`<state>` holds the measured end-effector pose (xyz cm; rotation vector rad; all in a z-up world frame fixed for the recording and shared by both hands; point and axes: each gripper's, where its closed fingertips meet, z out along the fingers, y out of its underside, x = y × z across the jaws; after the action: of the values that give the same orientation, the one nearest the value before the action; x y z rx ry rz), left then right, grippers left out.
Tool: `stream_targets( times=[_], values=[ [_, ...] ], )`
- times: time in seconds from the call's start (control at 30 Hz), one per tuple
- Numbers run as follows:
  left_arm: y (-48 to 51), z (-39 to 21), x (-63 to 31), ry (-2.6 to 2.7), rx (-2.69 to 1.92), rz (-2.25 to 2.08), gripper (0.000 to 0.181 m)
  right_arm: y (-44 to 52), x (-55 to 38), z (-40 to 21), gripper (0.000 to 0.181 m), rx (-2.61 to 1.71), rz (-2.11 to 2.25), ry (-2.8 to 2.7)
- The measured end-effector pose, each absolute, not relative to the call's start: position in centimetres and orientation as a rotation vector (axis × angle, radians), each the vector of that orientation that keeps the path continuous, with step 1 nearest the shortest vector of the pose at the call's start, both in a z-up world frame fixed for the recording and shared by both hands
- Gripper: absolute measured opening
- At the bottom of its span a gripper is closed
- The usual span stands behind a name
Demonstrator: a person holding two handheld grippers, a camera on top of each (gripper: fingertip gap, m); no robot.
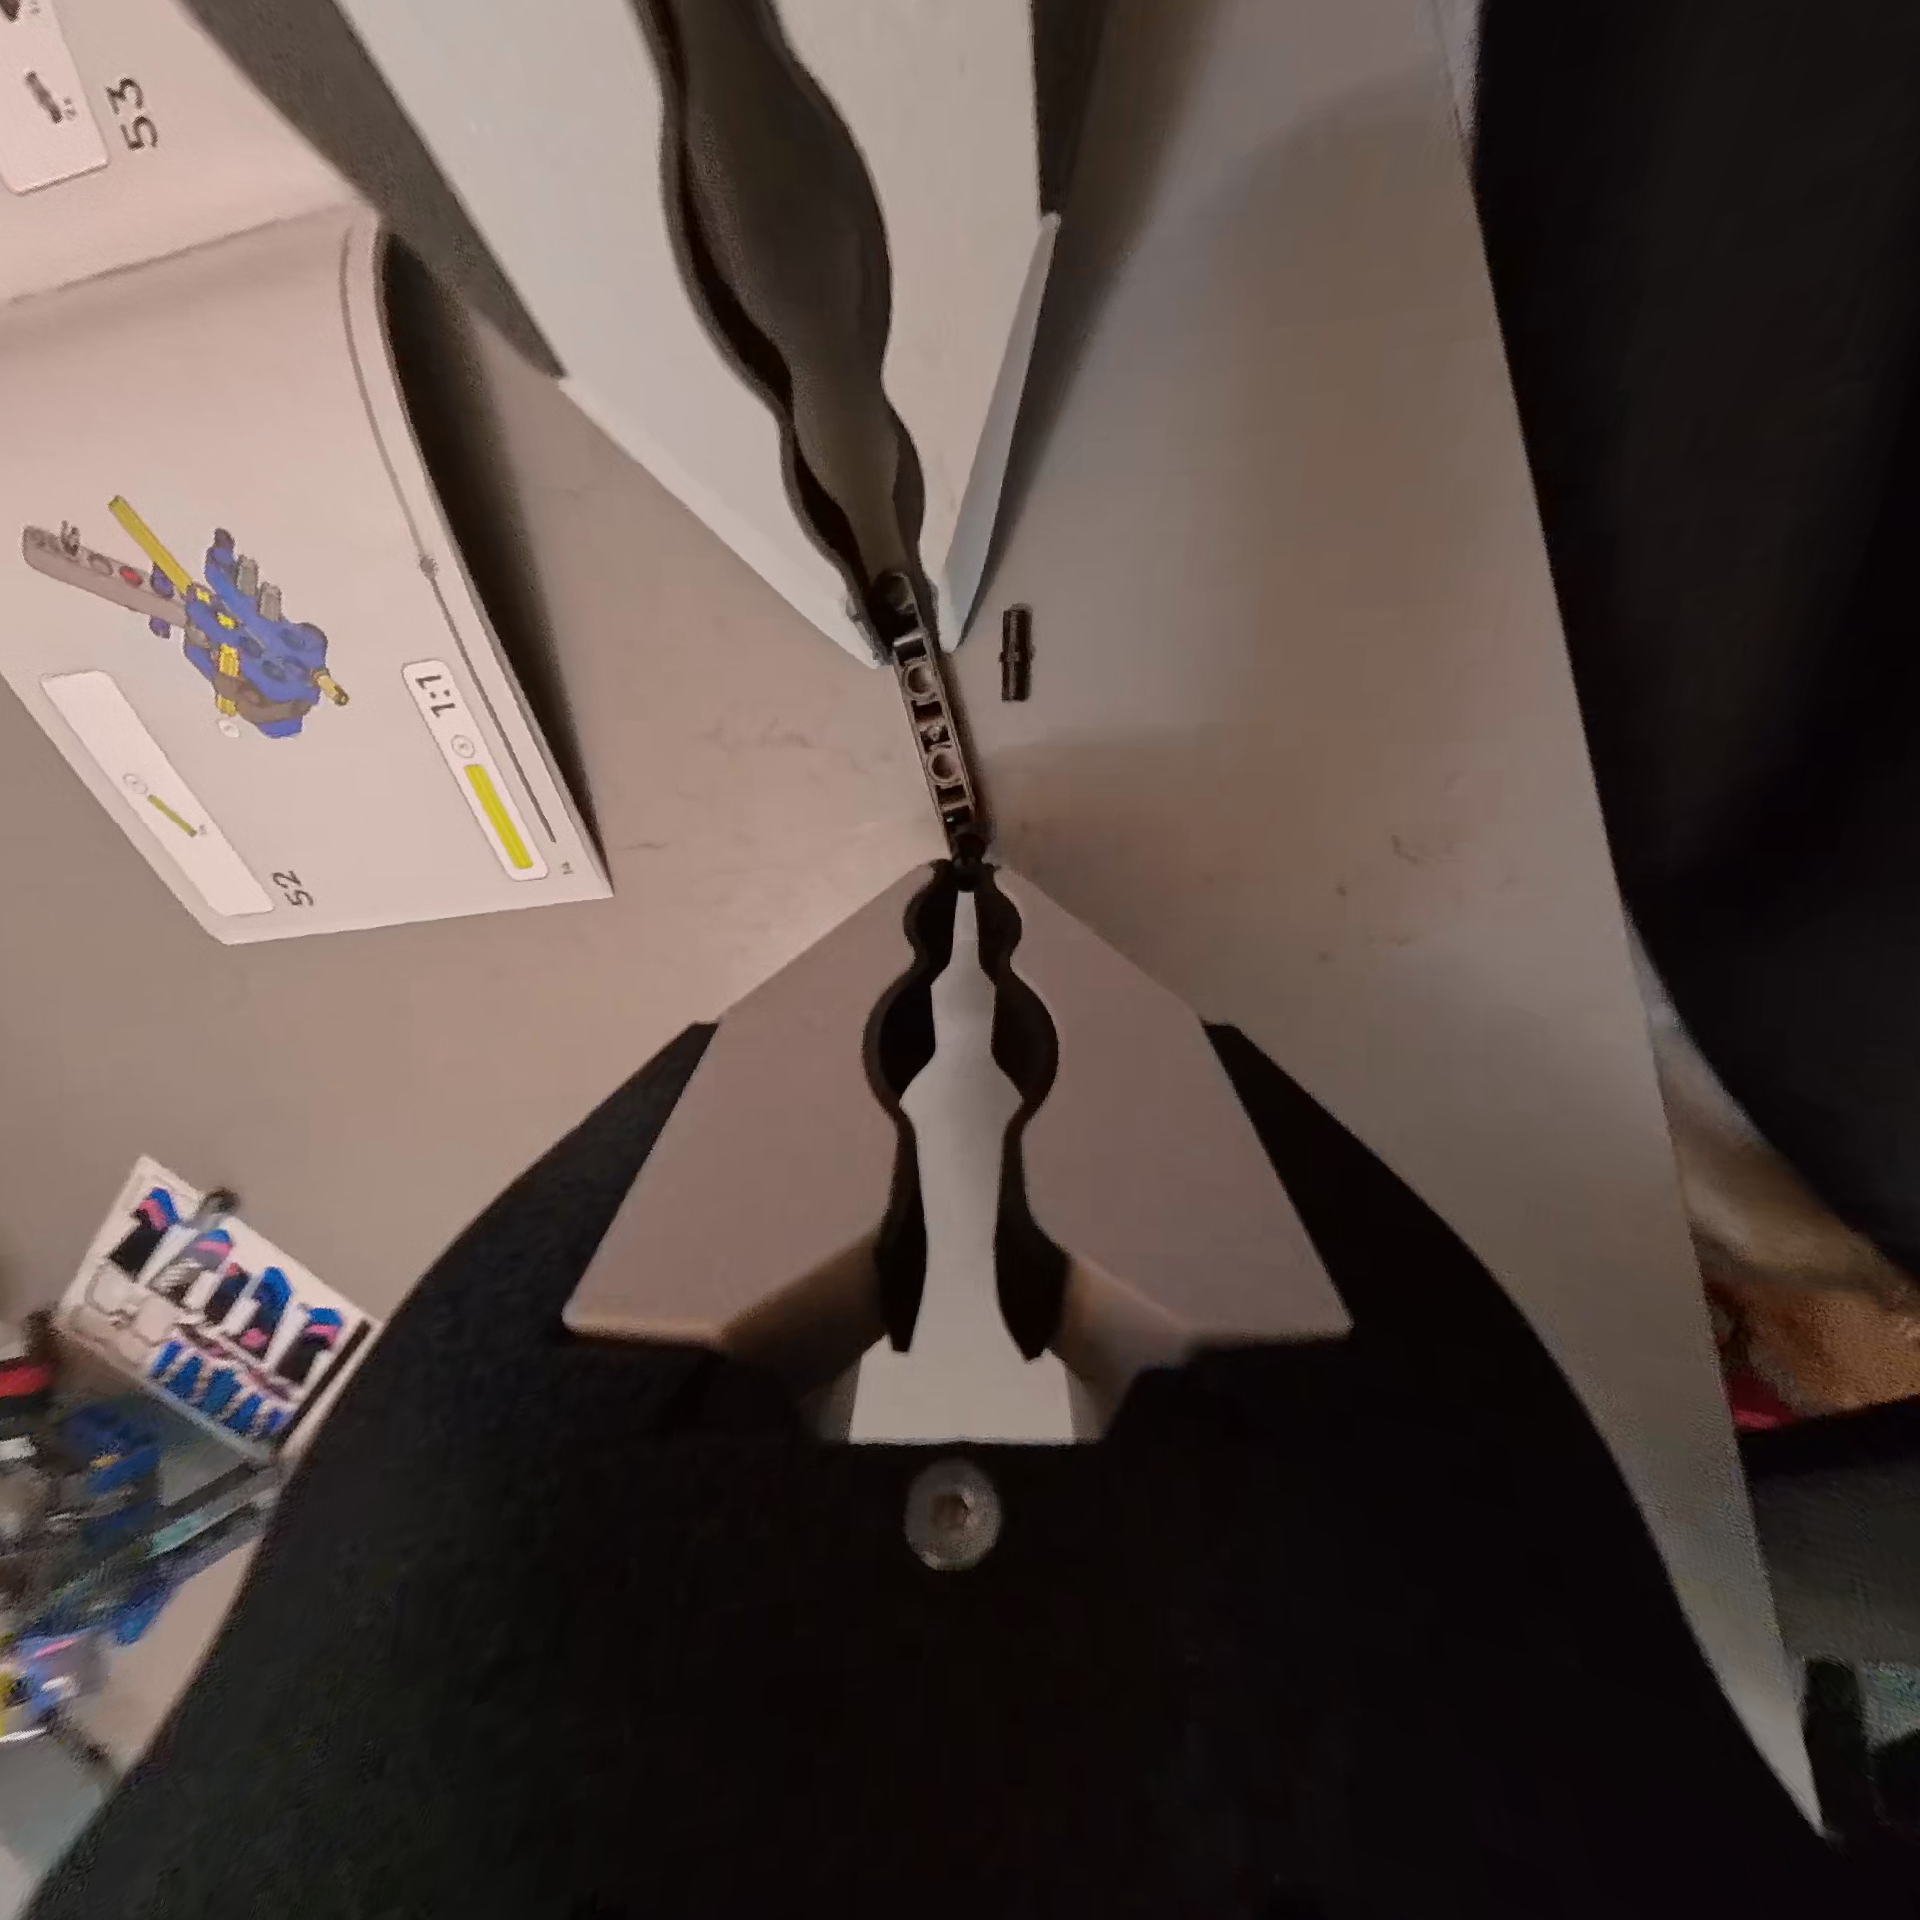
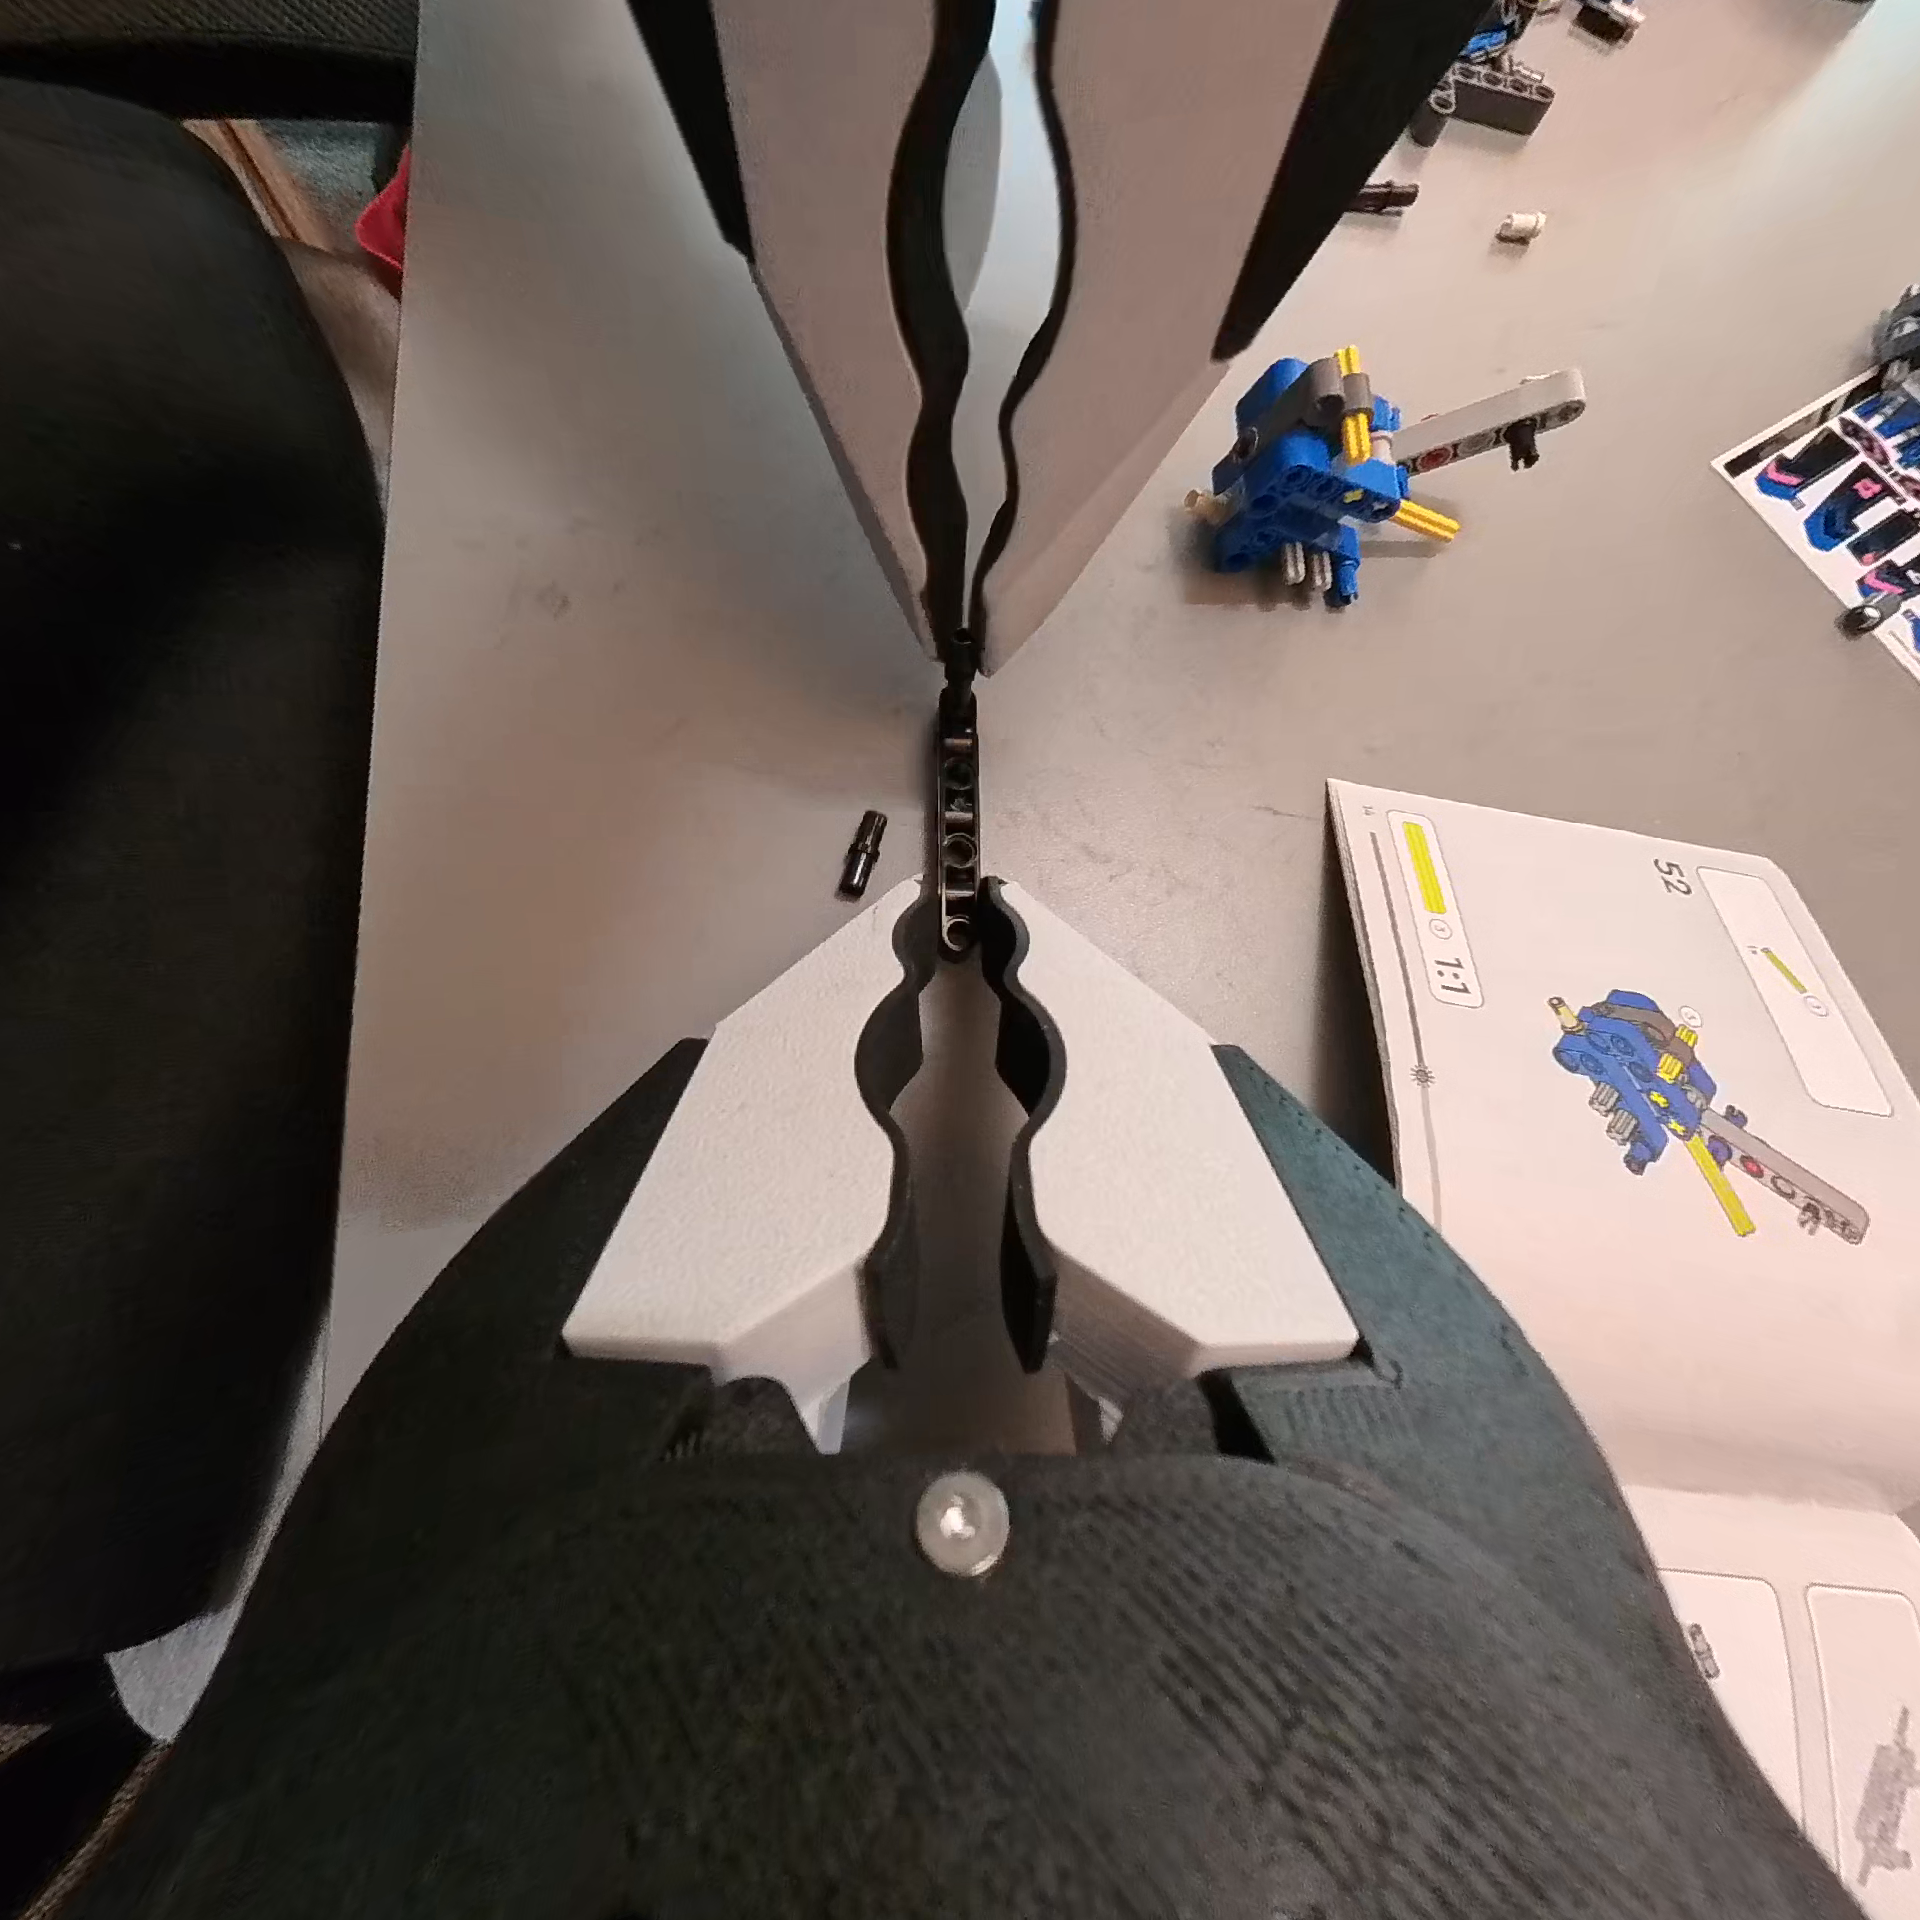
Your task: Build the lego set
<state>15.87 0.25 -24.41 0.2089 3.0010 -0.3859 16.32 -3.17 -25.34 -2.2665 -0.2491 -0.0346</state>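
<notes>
While the left gripper [image 1: 964, 878] pinches a pin at one end of the black beam [image 1: 935, 727], a loose black pin [image 1: 1015, 652] lies beside it on the table [image 1: 727, 748]

Right wrist view: the right gripper [image 2: 958, 914] clamps the beam's other end; the blue sub-assembly [image 2: 1309, 478] stands well apart, unjoined, so much building remains

Black beam [image 2: 957, 831], black pin [image 2: 862, 854], blue-and-yellow model [image 2: 1304, 473], grey table [image 2: 623, 623], white-and-black claws [image 2: 961, 914]
</notes>
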Motion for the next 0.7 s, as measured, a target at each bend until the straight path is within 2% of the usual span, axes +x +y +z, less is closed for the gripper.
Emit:
stream_targets(
  times=[0.03,0.47,0.6,0.7],
  values=[
    [0.25,-24.40,15.86,2.998,0.249,-0.337,0.001,-3.18,16.32,-25.35,0.006,-2.267,-0.030,-0.247],
    [0.02,-24.46,15.88,3.054,0.250,-0.240,0.000,-3.18,16.32,-25.33,0.006,-2.272,0.010,-0.231],
    [-0.01,-24.51,15.80,3.128,0.068,-0.295,0.000,-3.19,16.32,-25.33,0.006,-2.273,0.018,-0.227],
    [0.08,-24.56,15.77,3.066,0.156,-0.275,0.001,-3.19,16.33,-25.32,0.006,-2.273,0.023,-0.225]
  ],
)
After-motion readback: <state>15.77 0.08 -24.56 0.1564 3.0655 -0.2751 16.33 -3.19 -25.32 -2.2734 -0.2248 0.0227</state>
